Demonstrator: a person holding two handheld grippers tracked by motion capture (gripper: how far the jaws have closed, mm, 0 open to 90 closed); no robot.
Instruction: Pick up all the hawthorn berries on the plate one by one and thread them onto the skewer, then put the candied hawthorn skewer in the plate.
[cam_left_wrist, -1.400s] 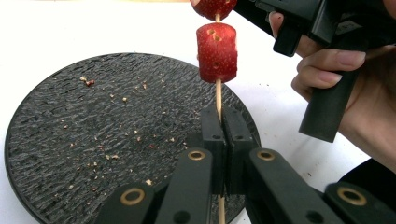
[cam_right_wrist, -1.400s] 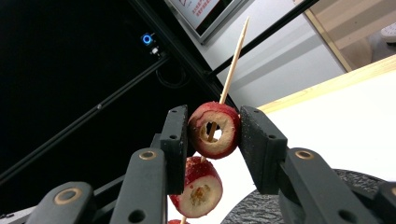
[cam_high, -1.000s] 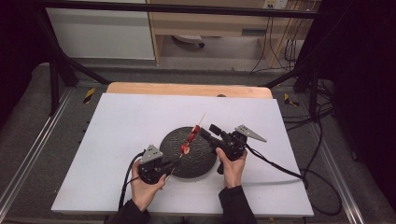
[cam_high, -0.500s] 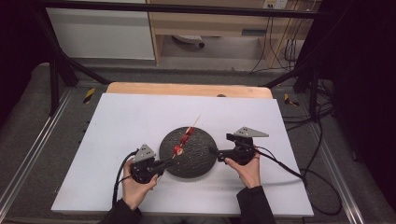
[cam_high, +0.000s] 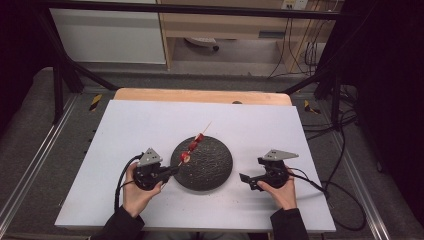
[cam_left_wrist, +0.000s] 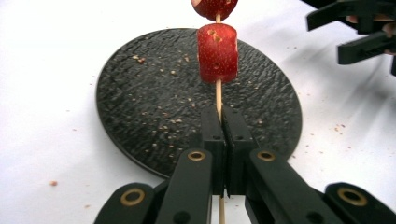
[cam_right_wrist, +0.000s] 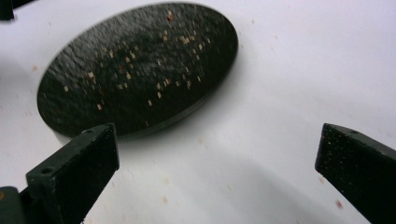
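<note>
While the left hand-held gripper (cam_left_wrist: 223, 140) clamps the thin wooden skewer (cam_left_wrist: 218, 95) of red fruit chunks (cam_left_wrist: 217, 52) over the round black textured plate (cam_left_wrist: 140, 93), right hand-held gripper (cam_right_wrist: 217, 172) just opened wide, empty, above the white counter (cam_right_wrist: 280, 70) beside the plate.

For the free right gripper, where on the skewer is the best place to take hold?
Grip the skewer on its bare far tip beyond the red fruit pieces, coming from the plate's right side: the left gripper clamps the near end, and fruit covers the middle.
</note>
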